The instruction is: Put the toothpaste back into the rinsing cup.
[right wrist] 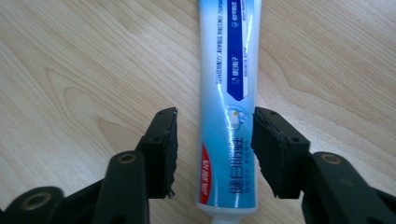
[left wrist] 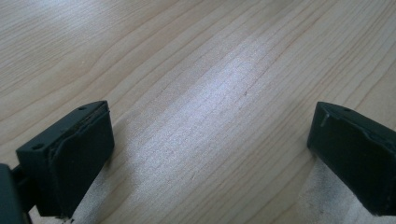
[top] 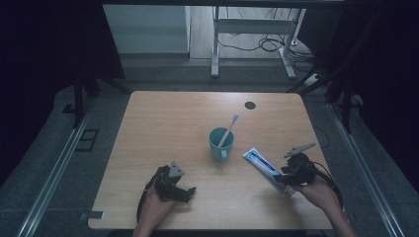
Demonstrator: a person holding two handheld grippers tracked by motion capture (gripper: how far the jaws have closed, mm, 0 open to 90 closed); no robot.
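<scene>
Toothpaste [right wrist: 227,116] is lying between my right gripper's [right wrist: 215,149] parted jaws, ungripped, while I'm resting the left gripper [left wrist: 210,154] open, toothbrush [top: 229,129] already sitting in cup [top: 219,144].

A pale wooden desk [top: 163,123] is carrying everything. A teal cup [top: 219,144] is standing near its middle, with a toothbrush [top: 230,128] leaning inside. A tube [top: 264,167] is lying flat just right of the cup, angled toward the near right corner. A dark round spot [top: 250,105], possibly a cable hole, is sitting near the far edge.
</scene>
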